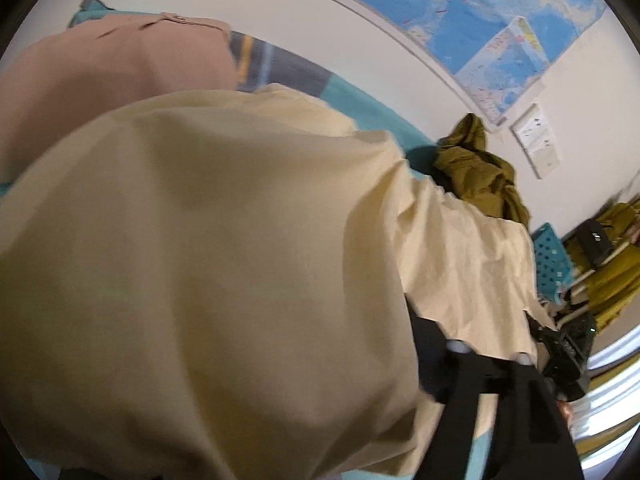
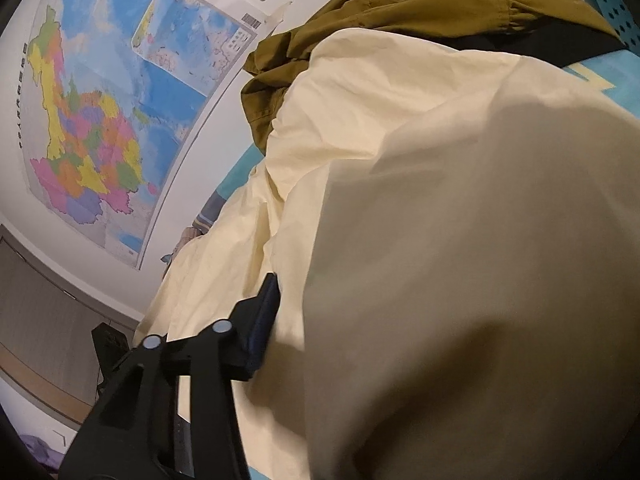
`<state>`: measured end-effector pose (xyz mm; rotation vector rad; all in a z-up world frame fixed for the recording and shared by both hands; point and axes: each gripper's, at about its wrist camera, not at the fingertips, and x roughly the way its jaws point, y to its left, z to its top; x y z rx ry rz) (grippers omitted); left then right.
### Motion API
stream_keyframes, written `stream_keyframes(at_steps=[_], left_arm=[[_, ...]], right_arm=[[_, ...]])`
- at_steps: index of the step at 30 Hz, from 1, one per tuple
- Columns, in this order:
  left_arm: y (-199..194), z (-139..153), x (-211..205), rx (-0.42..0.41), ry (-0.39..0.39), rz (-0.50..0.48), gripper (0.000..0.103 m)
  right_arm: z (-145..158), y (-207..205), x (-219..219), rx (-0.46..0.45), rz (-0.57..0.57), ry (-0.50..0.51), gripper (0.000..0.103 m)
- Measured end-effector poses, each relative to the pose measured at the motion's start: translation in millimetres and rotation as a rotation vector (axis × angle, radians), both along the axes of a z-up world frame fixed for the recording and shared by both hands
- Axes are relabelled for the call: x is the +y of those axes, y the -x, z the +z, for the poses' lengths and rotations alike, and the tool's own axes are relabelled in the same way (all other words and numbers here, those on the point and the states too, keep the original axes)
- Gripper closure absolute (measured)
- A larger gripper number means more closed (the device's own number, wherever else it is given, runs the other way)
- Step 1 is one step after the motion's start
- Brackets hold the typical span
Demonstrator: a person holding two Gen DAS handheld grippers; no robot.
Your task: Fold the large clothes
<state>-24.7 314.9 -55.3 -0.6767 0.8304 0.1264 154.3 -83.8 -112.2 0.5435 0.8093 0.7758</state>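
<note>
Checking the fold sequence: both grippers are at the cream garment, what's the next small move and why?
Probably lift both grippers together to carry the held edge over. The cream garment billows over both cameras, bunched rather than flat, with cloth draped against the one visible finger of the right gripper. Whether either grip is firm can't be seen, so check that first.

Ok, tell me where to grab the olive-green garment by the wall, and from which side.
Take the olive-green garment at the crumpled lobe nearest the map, where folds stand up off the bed. Probably best to come in from the cream garment's side, across the bed; the wall closes off the far side.
</note>
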Motion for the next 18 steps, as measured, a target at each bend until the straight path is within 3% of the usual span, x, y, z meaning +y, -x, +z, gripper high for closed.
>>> stream_keyframes(at_steps=[2,6,8,10,11,12,18], left_arm=[[-3.9,0.8,-3.9,0.014,-0.036,0.005,0.028],[-7.2,2.9,-5.7,0.049,-0.071,0.016,0.049],[-5.4,7.8,-7.3,0.051,-0.087,0.017,0.055],[-4.7,12.8,-12.1,0.048,-0.125,0.011,0.055],[-6.0,13.1,-13.6,0.055,-0.134,0.004,0.051],[-7.9,11.1,-12.7,0.061,-0.121,0.003,0.045],[-11.9,2.6,-7.7,0.069,-0.105,0.006,0.039]], right_arm=[[1.0,1.1,3.5,-0.012,-0.006,0.025,0.057],[-0.9,2.3,2.1,-0.018,0.002,0.008,0.074],[2.5,4.8,-0.1,-0.036,0.018,-0.012,0.077],[2.2,4.4,-1.0,-0.029,0.021,-0.022,0.077],[0.3,2.8,-1.0,-0.015,0.026,-0.030,0.072],[-2.9,-0.3,-1.2,0.005,0.029,-0.037,0.069],[-2.4,-0.3,2.4,0.001,0.008,-0.021,0.063]])
